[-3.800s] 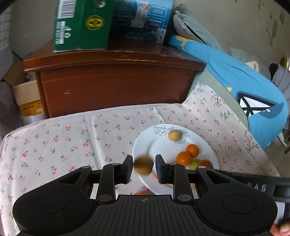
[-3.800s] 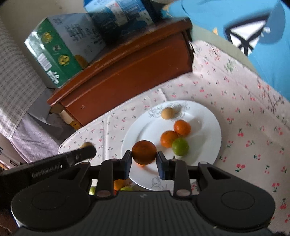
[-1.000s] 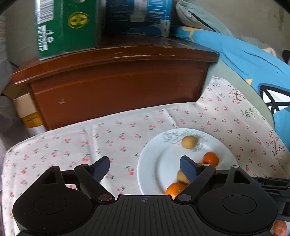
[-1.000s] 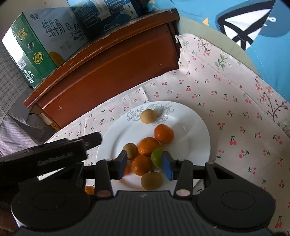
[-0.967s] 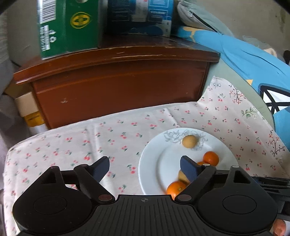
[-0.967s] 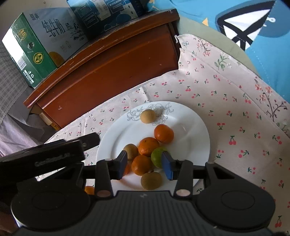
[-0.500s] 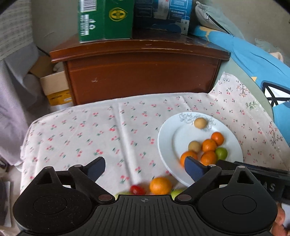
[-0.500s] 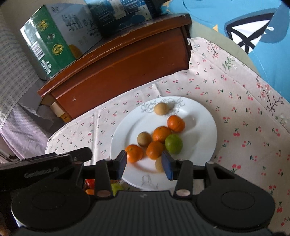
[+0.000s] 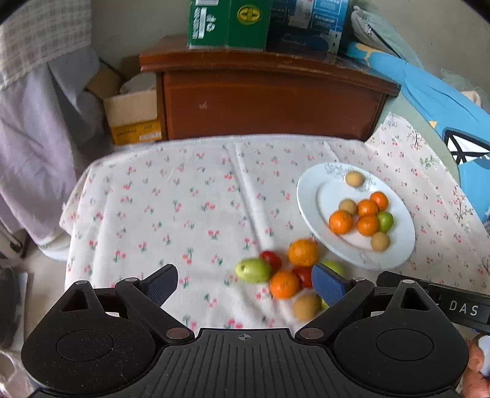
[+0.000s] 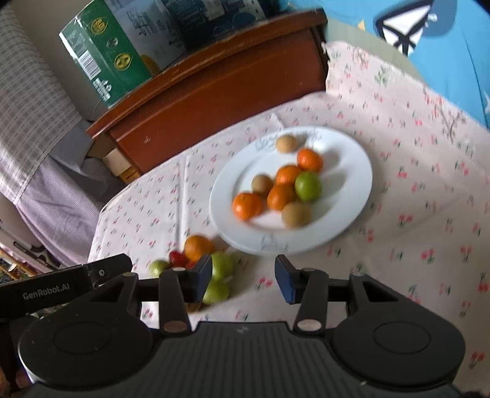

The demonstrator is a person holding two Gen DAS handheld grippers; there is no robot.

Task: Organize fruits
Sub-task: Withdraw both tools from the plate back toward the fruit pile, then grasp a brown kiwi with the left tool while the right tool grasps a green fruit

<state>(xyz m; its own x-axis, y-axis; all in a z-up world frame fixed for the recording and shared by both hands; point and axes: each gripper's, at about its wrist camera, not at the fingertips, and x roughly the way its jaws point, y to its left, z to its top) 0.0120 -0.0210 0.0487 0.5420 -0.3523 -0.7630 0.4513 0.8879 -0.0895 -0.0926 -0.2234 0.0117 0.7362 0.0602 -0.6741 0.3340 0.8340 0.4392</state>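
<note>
A white plate [image 9: 401,251] [image 10: 352,159] on the cherry-print cloth carries several oranges, brownish fruits and one green fruit [image 10: 307,185]. Beside its near-left rim lies a loose pile: oranges [image 9: 303,252] [image 10: 197,246], a green pear [image 9: 253,270], red fruits [image 9: 271,259], green fruits [image 10: 222,266] and a brown one [image 9: 306,306]. My left gripper [image 9: 244,284] hangs wide open above the cloth, its right finger over the pile, nothing between the pads. My right gripper [image 10: 243,272] is open and its jaws are opening, empty, just in front of the plate's near rim.
A brown wooden cabinet [image 9: 269,101] stands behind the table with a green carton [image 9: 229,23] and a blue box on it. Cardboard boxes [image 9: 131,116] and hanging cloth are at the left. A blue cushion [image 9: 444,101] lies at the right.
Both grippers have drawn back from the plate, so the loose fruit pile by the plate's near-left rim has come into view. The left jaws spread a little wider.
</note>
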